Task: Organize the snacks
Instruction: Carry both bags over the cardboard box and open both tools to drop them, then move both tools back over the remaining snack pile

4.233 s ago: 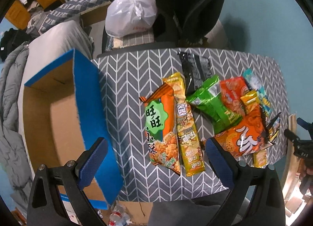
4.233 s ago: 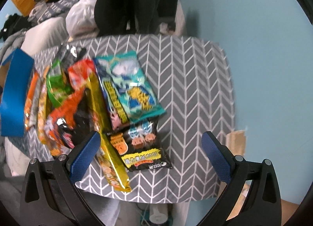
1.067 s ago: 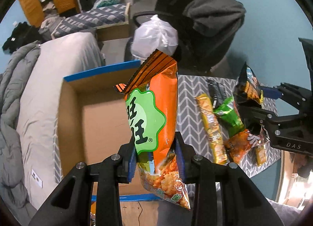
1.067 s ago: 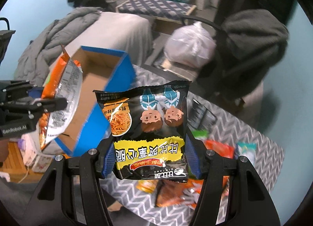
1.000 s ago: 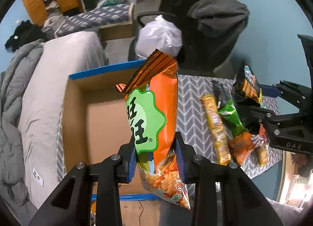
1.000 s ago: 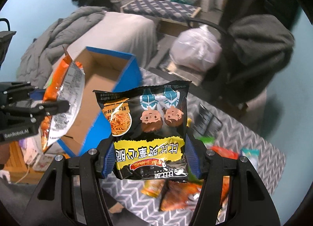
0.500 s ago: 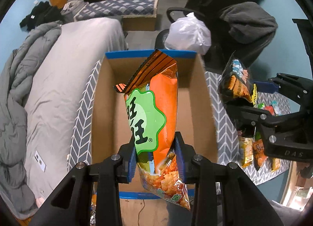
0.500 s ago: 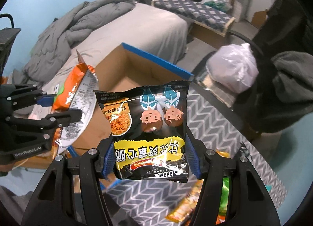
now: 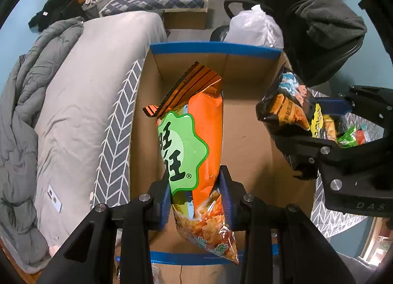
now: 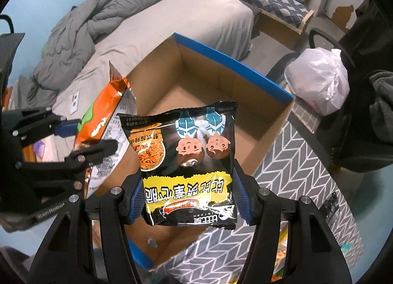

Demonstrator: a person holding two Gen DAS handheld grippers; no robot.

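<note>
My left gripper (image 9: 195, 195) is shut on an orange snack bag with a green badge (image 9: 196, 141) and holds it upright over the open cardboard box with blue rim (image 9: 213, 48). My right gripper (image 10: 188, 200) is shut on a black noodle snack bag with a yellow band (image 10: 186, 158), held above the box (image 10: 203, 92). The right gripper and its bag (image 9: 287, 109) show at the box's right wall in the left wrist view. The left gripper's orange bag (image 10: 103, 109) shows at the box's left side in the right wrist view. The box floor is bare.
The box sits on the table with a grey chevron cloth (image 10: 294, 185). Several more snack bags (image 9: 348, 134) lie on the table to the right. A bed with a grey duvet (image 9: 49, 82) lies to the left. A white plastic bag (image 10: 316, 82) sits on a chair behind.
Both grippers have carried their bags from over the table to above the open box. The left one is now centred over it, and the right one has come closer beside it.
</note>
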